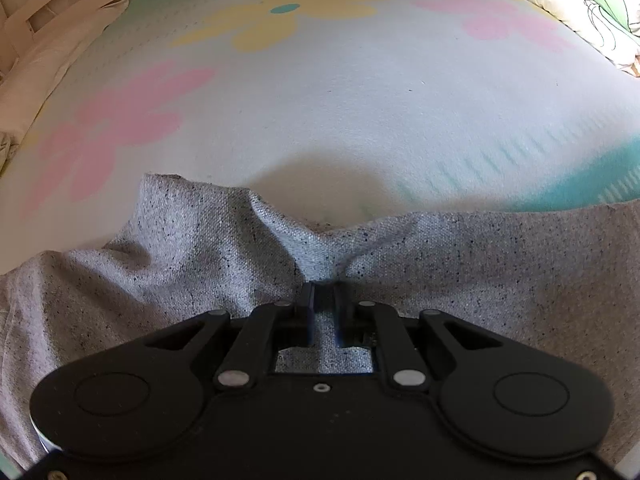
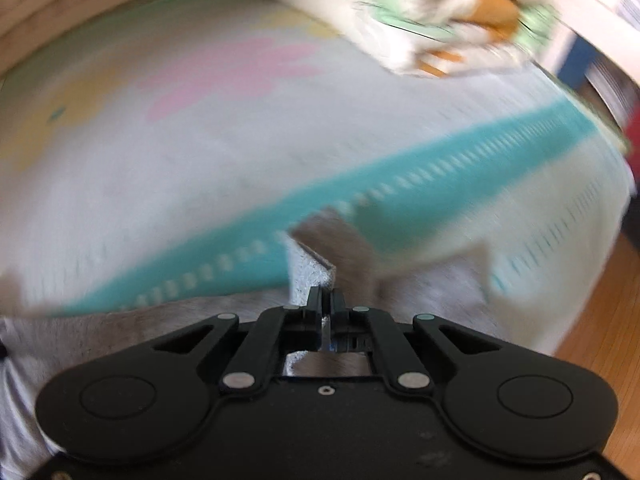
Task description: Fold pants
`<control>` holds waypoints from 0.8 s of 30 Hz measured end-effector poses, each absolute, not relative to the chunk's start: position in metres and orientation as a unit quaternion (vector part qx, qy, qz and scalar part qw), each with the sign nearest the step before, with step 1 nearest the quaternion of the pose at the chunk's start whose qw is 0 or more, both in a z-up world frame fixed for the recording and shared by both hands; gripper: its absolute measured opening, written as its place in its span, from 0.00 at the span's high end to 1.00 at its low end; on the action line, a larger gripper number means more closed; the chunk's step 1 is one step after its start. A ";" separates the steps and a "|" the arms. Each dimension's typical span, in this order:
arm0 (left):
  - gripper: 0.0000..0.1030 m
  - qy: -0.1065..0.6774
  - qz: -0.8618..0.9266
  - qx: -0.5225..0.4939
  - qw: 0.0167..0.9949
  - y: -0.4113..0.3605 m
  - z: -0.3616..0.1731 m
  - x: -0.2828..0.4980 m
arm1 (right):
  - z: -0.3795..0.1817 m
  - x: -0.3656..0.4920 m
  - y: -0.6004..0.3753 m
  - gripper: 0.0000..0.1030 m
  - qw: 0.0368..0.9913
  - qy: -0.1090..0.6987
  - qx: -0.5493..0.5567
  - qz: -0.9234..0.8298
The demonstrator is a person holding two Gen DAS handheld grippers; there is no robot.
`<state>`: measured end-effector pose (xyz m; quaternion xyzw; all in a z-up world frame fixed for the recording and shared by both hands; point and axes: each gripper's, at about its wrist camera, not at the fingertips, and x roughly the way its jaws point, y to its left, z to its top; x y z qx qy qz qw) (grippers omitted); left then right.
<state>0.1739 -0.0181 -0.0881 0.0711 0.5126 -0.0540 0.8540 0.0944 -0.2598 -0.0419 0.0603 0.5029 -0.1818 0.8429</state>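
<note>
The pants (image 1: 460, 264) are grey speckled knit and lie across the near part of a flowered bed sheet (image 1: 320, 92). My left gripper (image 1: 323, 288) is shut on a pinched ridge of the pants' upper edge, with cloth bunched between its fingers. In the blurred right wrist view, my right gripper (image 2: 327, 295) is shut on a corner of the pants (image 2: 320, 252), which stands up just past the fingertips. More grey cloth (image 2: 120, 328) spreads left below it.
The sheet has pink and yellow flowers and a teal band (image 2: 400, 184). A flowered pillow (image 1: 580, 4) lies at the far right; it is blurred in the right wrist view (image 2: 420, 12). A cream headboard or cushion (image 1: 44, 40) is at the left. Wooden floor (image 2: 600, 320) shows beyond the bed's right edge.
</note>
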 end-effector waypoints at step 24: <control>0.83 0.519 -0.059 0.077 0.849 -0.021 -0.088 0.183 | -0.075 0.000 -0.388 0.97 0.802 0.480 0.203 -0.293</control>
